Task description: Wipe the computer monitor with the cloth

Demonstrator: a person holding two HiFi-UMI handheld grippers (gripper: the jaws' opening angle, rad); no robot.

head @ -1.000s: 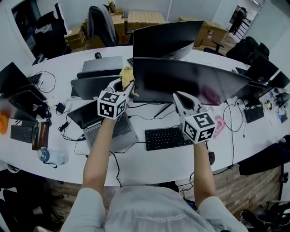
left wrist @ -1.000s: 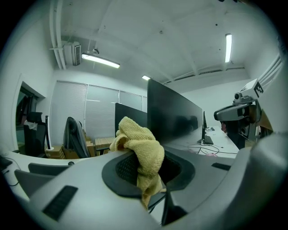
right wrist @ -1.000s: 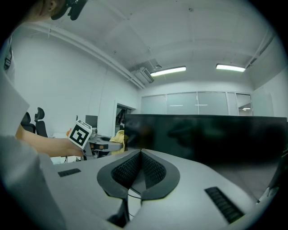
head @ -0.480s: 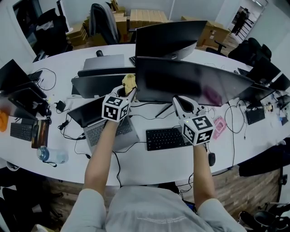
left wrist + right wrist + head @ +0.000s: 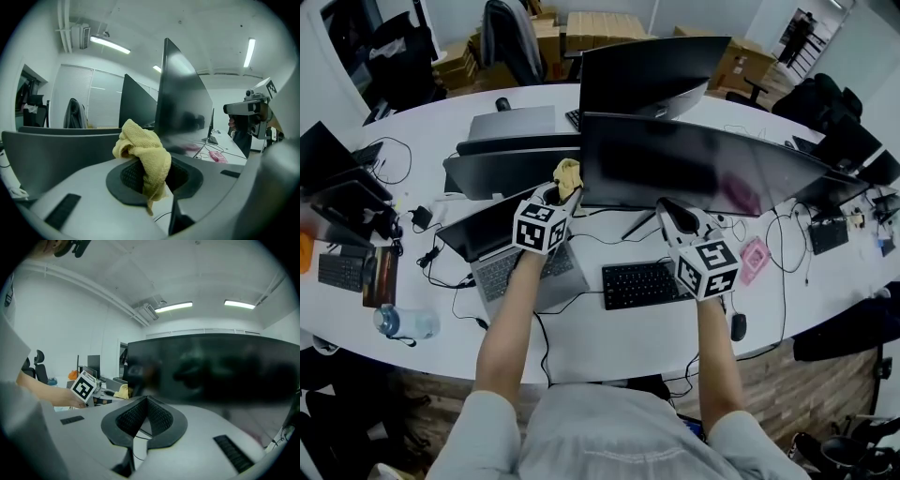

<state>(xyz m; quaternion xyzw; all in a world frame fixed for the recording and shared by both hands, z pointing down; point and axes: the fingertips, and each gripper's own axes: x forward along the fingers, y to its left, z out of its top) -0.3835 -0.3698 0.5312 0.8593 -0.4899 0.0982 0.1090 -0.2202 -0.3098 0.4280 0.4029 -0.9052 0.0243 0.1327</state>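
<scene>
Left gripper (image 5: pixel 556 190): jaws closed on the crumpled yellow terry cloth (image 5: pixel 568 173). In the left gripper view the cloth (image 5: pixel 143 154) is pinched between the two dark ribbed pads, bunched up above them, with a short tail hanging below the left gripper (image 5: pixel 149 177).

The cloth sits at the left edge of the wide dark curved computer monitor (image 5: pixel 698 169), near its lower corner. From the left gripper view the monitor (image 5: pixel 180 115) rises edge-on just behind and to the right of the cloth (contact between cloth and screen cannot be confirmed from either view).

Right gripper (image 5: pixel 668 209): jaws brought together, tips meeting, nothing between them. In the right gripper view the right gripper (image 5: pixel 146 401) points at the monitor (image 5: pixel 220 366), whose unlit screen fills the upper right of that view. In the head view it is held before the lower middle of the screen, above the far right corner of the black flat keyboard (image 5: pixel 642 284).

Surroundings: the monitor stands on a white curved table (image 5: pixel 609 333). An open grey laptop (image 5: pixel 525 267) lies below the left forearm. A second dark monitor (image 5: pixel 652 80) stands behind the first. A clear blue-capped water bottle (image 5: pixel 403 322) lies near the table's front left edge.
</scene>
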